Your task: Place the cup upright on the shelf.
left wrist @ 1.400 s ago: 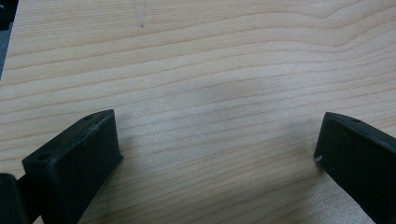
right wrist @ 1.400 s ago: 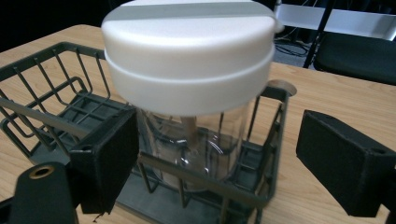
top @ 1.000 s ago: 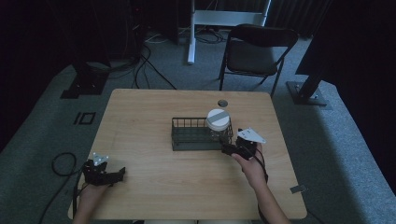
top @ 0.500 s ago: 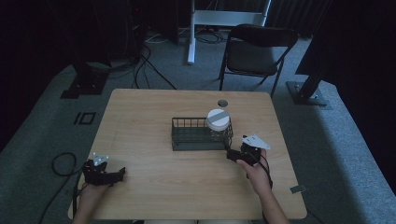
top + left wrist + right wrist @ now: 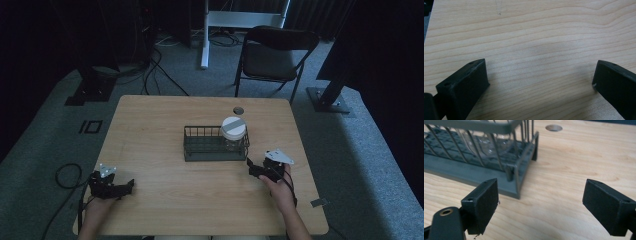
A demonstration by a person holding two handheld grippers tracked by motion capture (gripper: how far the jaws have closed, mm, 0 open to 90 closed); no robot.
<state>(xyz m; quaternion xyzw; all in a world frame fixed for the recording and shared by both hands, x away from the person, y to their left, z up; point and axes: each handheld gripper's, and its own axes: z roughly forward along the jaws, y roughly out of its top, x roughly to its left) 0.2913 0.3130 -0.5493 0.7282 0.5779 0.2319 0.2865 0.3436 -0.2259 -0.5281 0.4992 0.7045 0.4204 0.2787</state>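
Observation:
A dark wire basket point(image 5: 200, 150) stands in the middle of the wooden table point(image 5: 160, 120). A clear glass jar with a white lid point(image 5: 233, 128) stands upright in the basket's right end. My right gripper point(image 5: 252, 169) rests on the table just right of and below the basket's near right corner, open and holding nothing. In the right gripper view the basket point(image 5: 474, 173) and the jar's glass point(image 5: 486, 142) lie ahead to the left of the open gripper point(image 5: 540, 203). My left gripper point(image 5: 127, 187) sits at the near left of the table, open over bare wood point(image 5: 539, 50).
A round cable hole point(image 5: 238, 110) is in the table behind the basket, also seen as the hole point(image 5: 553, 128) in the right gripper view. A black folding chair point(image 5: 275, 57) stands beyond the far edge. Cables lie on the floor at left.
My right gripper has drawn back from the jar in the basket, toward the near right of the table. The left gripper has not moved.

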